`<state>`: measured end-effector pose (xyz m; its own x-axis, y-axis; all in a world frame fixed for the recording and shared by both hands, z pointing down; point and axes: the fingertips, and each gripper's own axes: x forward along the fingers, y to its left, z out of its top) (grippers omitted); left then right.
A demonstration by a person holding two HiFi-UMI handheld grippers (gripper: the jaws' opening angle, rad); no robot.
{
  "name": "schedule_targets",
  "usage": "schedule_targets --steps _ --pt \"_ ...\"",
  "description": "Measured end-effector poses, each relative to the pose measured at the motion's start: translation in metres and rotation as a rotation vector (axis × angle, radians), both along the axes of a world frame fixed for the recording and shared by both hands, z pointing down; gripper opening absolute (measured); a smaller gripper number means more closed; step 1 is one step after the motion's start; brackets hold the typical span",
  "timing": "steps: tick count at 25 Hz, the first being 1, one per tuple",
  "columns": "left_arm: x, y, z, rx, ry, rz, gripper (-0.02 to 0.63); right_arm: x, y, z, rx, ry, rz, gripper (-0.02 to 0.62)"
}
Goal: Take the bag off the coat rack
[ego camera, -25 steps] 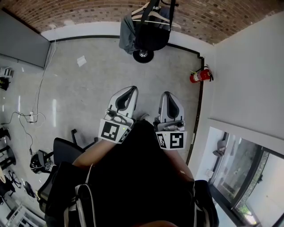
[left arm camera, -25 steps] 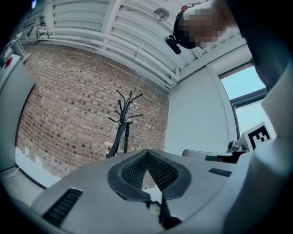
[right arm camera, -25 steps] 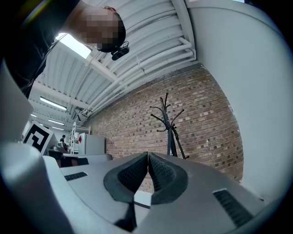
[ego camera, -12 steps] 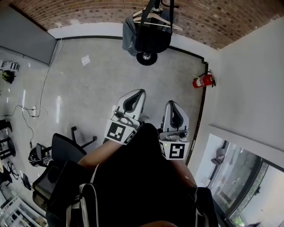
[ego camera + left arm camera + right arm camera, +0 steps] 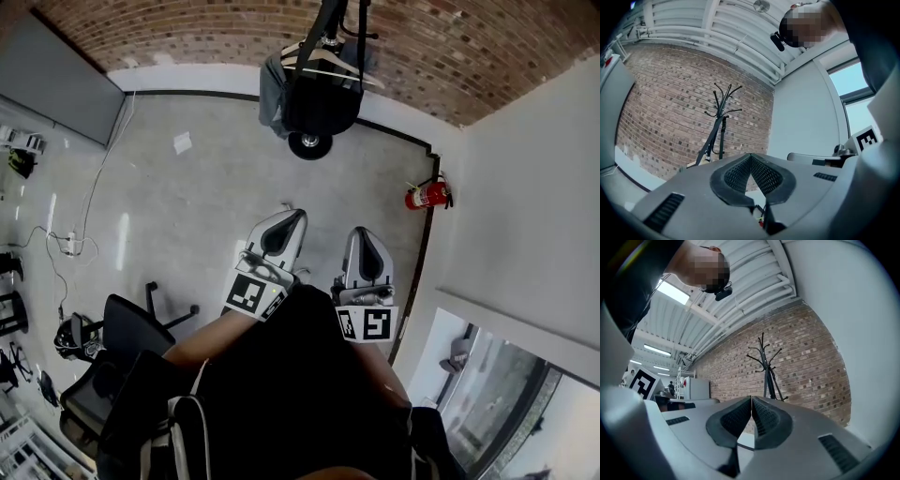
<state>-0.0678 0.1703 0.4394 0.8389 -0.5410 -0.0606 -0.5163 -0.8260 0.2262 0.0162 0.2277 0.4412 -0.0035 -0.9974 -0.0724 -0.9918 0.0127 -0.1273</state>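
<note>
Bag (image 5: 321,94) hangs on coat rack (image 5: 309,144) well ahead; I judge approach in hand, with left gripper (image 5: 292,221) and right gripper (image 5: 362,240) both closed empty, needing opening next.

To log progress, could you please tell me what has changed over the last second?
The coat rack, the fire extinguisher, the left gripper and the right gripper sit lower in the head view, so the person's head has probably moved or tilted toward the rack. Nothing was taken or released: both grippers stay shut and empty, and the black bag still hangs on the rack.
</note>
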Motion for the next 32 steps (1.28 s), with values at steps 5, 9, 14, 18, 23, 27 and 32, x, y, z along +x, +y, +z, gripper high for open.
schedule_targets --steps 5,9,14,18,23,27,32 --pt "0.024 -0.026 0.003 0.004 0.001 0.030 0.018 0.026 -0.028 0.012 -0.033 -0.035 0.012 0.019" --pt "0.037 -0.065 0.001 -0.066 0.035 0.028 0.018 0.040 -0.065 0.009 -0.040 -0.062 -0.002 0.018" --pt "0.049 -0.116 -0.004 -0.047 0.030 0.026 0.018 0.044 -0.114 0.008 -0.055 -0.037 -0.013 0.020" --pt "0.058 -0.157 -0.008 -0.038 0.031 0.032 0.018 0.053 -0.158 0.004 -0.069 -0.036 -0.025 0.020" --pt "0.072 -0.213 -0.016 -0.045 0.059 0.079 0.018 0.064 -0.217 -0.005 -0.067 -0.045 -0.018 0.020" --pt "0.082 -0.249 -0.012 -0.037 0.030 0.101 0.018 0.069 -0.248 0.001 -0.077 -0.049 -0.001 0.020" --pt "0.106 -0.275 -0.009 -0.077 0.036 0.109 0.018 0.094 -0.268 -0.002 -0.047 -0.045 0.023 0.020"
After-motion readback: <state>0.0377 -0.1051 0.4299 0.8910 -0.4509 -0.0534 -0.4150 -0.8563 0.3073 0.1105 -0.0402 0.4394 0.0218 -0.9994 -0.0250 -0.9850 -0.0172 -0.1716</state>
